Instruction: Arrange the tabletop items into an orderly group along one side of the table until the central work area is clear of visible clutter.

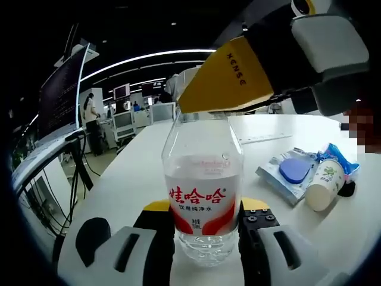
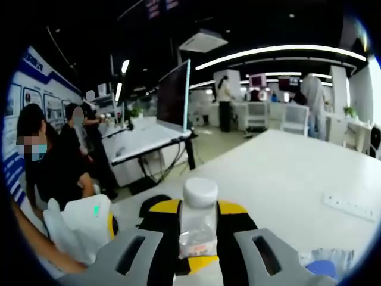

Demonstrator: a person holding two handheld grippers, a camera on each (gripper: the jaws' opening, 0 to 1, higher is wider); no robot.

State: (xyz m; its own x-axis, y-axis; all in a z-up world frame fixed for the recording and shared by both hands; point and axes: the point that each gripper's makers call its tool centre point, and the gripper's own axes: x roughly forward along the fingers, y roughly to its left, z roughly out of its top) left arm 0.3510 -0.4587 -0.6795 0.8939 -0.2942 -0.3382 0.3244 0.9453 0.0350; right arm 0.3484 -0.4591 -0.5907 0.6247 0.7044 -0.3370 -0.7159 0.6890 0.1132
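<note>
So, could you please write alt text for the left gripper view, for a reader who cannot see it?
A clear water bottle with a red and white label stands on a white table, held at its base between the left gripper's jaws, while the right gripper closes on its top. To the right lie a paper cup and a wipes packet.

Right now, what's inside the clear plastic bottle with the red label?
The clear plastic bottle has clear water at the bottom, below the red label. The label hides how high the water goes. Above it the bottle looks empty. Both grippers clamp it.
</note>
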